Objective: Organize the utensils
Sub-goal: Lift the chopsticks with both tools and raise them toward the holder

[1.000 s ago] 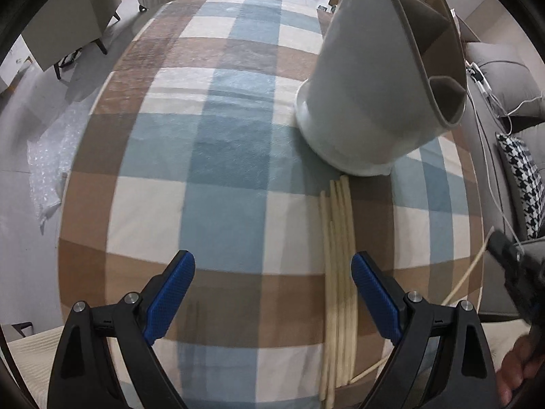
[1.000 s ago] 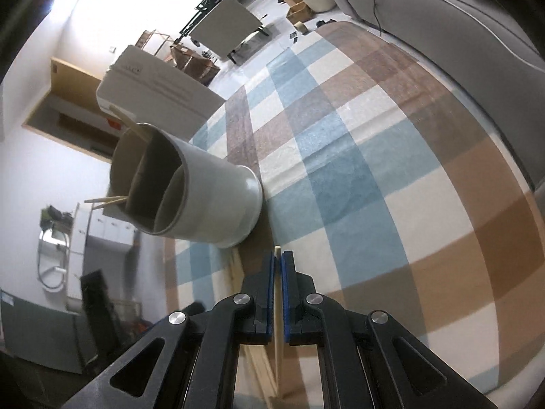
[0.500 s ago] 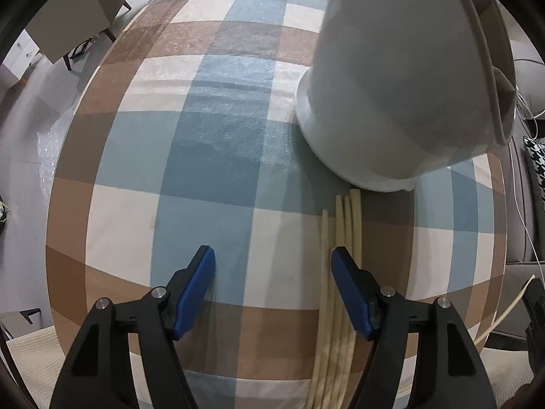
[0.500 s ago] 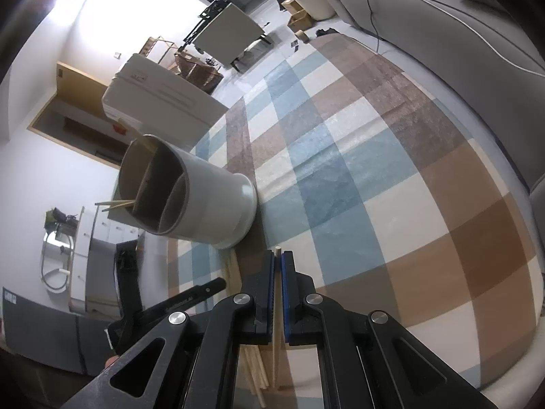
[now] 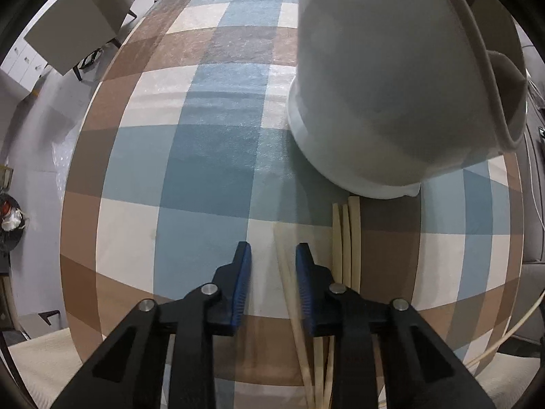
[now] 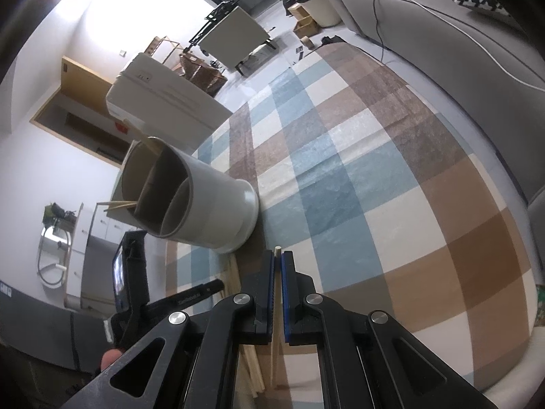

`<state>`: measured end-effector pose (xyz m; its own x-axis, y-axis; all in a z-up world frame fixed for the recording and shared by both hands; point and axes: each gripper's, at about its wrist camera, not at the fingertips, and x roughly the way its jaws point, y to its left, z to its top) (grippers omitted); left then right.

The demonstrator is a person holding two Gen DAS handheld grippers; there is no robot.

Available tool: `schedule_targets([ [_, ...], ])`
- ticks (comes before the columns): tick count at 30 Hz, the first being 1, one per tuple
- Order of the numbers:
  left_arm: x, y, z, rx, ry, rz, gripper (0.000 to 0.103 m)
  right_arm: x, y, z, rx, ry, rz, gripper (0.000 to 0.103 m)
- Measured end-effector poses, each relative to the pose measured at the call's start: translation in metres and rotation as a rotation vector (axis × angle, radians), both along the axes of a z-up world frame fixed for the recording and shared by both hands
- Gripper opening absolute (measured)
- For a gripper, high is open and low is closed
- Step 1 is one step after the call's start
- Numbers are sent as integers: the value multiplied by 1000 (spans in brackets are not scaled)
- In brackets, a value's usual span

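Note:
A white divided utensil holder [image 5: 385, 102] stands on the plaid tablecloth; in the right wrist view [image 6: 190, 204] it holds several chopsticks. Loose wooden chopsticks [image 5: 347, 238] lie in front of its base. My left gripper [image 5: 272, 259] is low over the table, its jaws narrowed around one chopstick [image 5: 289, 293] with a gap still showing on its left side. My right gripper [image 6: 277, 259] is shut on a single chopstick [image 6: 276, 293] and holds it above the table, right of the holder.
The table edge [image 5: 78, 272] curves round on the left with floor beyond. A grey sofa [image 6: 460, 44] runs along the far right. The left gripper's body [image 6: 136, 293] shows at the right wrist view's lower left.
My left gripper has dropped closer to the table and narrowed from wide open to nearly shut around a chopstick. My right gripper has risen a little, still holding its chopstick.

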<state>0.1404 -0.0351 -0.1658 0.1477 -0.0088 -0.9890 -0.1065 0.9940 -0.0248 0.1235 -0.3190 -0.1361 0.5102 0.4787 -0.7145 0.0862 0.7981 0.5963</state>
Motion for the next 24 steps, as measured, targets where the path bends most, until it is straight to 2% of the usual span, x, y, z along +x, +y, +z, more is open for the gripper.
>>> schedule_targets([
  [5,0,6,-2,-4,3,18,4,-2,1,4,-6,-21,4,3],
  [12,10,4,4,-12,-5,30,1,-3,2,7,-28,-27,9,3],
  [17,-2,19,26,-62,-120,25,1,-7,13,19,-79,-85,52,3],
  [24,-32,39,75,-136,-307,17,1,-18,43,37,-168,-191,132,3],
])
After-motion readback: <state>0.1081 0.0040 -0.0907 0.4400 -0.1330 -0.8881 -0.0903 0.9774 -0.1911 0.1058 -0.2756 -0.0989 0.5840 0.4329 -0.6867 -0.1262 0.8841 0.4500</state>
